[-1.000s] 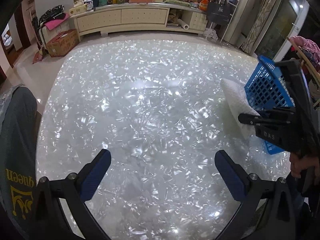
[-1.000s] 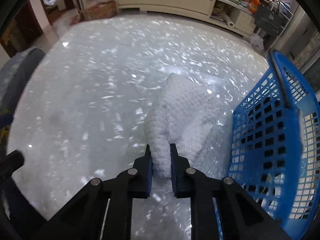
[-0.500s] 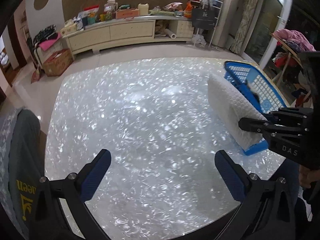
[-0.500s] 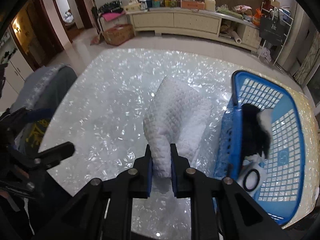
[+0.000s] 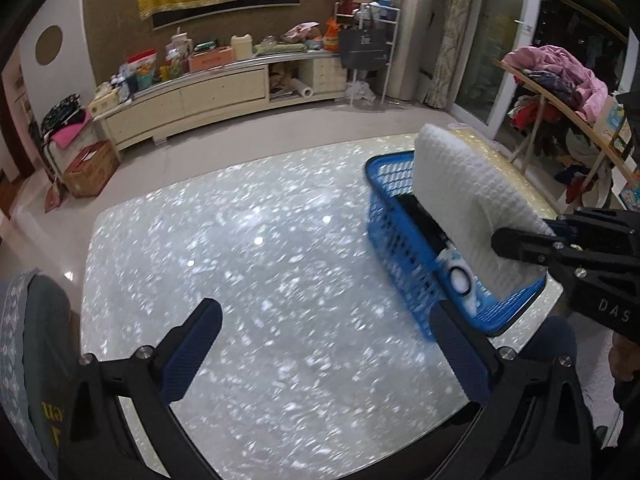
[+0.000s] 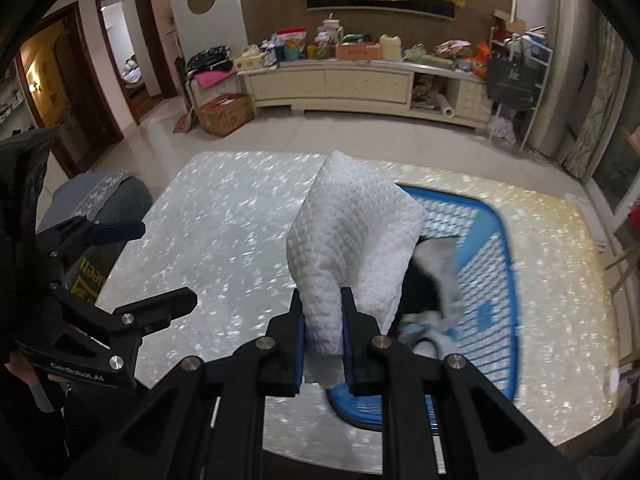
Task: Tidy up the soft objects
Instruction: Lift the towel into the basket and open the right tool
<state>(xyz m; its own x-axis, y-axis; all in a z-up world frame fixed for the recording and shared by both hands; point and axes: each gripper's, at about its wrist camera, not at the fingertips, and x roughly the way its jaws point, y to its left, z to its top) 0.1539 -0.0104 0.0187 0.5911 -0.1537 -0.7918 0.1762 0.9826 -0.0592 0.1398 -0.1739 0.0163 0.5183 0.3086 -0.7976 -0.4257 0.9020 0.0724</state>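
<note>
While the left tongs hang wide apart and empty over the shimmering bench, a grey cushion with yellow lettering sits at the bench's left edge. Moving rightward, the bare pearly surface gives way to a blue basket, which already contains a dark-and-white soft item. Further right in the left wrist view, the right tongs are pinched tight on one corner of a white quilted pillow, which hangs clear of the bench, partly over the basket's near rim. The step in hand appears to be carrying this pillow to the basket. Next, the pillow would likely need to be brought fully above the basket opening, lowered in, and released, taking care that its bulk does not catch on the rim.
</note>
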